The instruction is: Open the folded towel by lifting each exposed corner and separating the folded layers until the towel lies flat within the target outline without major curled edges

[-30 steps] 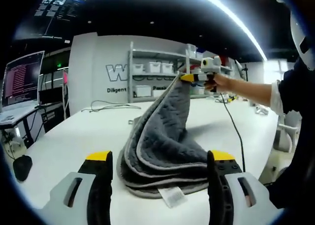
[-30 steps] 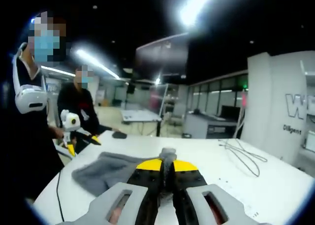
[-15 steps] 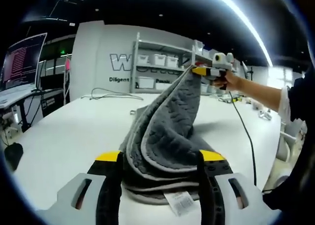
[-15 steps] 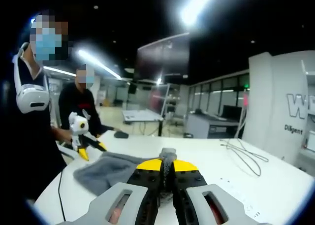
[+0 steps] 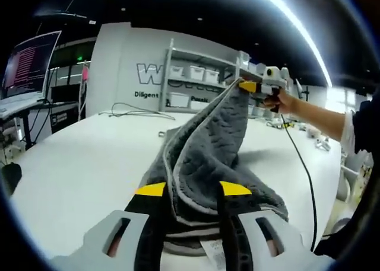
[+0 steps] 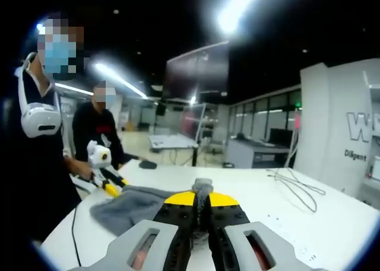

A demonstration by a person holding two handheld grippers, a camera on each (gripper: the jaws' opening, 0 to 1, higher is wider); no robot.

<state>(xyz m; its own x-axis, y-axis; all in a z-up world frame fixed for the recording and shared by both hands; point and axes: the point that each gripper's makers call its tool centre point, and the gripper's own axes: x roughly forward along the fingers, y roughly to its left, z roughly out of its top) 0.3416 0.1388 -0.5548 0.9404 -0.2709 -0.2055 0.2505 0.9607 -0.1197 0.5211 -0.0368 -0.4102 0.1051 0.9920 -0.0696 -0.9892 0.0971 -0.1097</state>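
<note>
1. My right tongs are clenched on a towel corner, lifted over the table.
2. My left tongs, nearer the folded end, straddle it, not yet pinching.

Bench bare left of the raised grey towel; loose cable at far edge, shelving behind.

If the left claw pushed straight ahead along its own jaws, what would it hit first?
The grey quilted towel. The left claw already has its yellow-tipped jaws on either side of the towel's stacked lower folds, so any forward push would meet the fabric at once. Whether the jaws touch it already is unclear.
</note>
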